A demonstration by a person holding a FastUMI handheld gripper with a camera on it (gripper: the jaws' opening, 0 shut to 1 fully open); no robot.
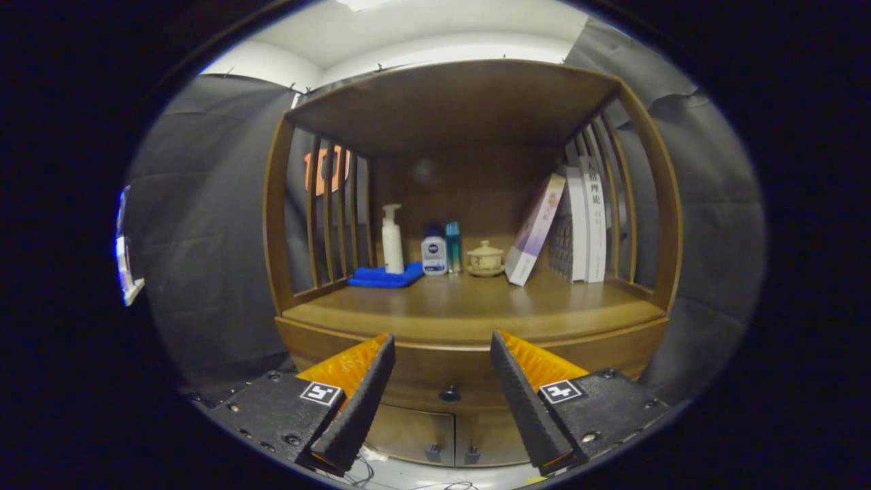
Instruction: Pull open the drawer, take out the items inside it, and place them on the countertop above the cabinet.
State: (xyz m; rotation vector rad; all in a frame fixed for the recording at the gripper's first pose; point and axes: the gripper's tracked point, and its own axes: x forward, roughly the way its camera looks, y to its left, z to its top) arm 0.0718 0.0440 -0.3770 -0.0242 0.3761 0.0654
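A brown wooden cabinet stands ahead of me. Its drawer [435, 371] sits shut just under the countertop [469, 299], with a small dark knob [449, 393] in the middle of its front. My gripper [442, 340] hangs open a short way in front of the drawer, nothing between its fingers. The knob shows in the gap between the two fingers [364, 395], lower than the tips. What lies inside the drawer is hidden.
On the countertop stand a white pump bottle [392, 239] on a folded blue cloth [385, 276], two small bottles [434, 253], a lidded cup [485, 258] and leaning books [578, 224]. Slatted sides and a shelf roof enclose it. Two lower doors [442, 435] sit under the drawer.
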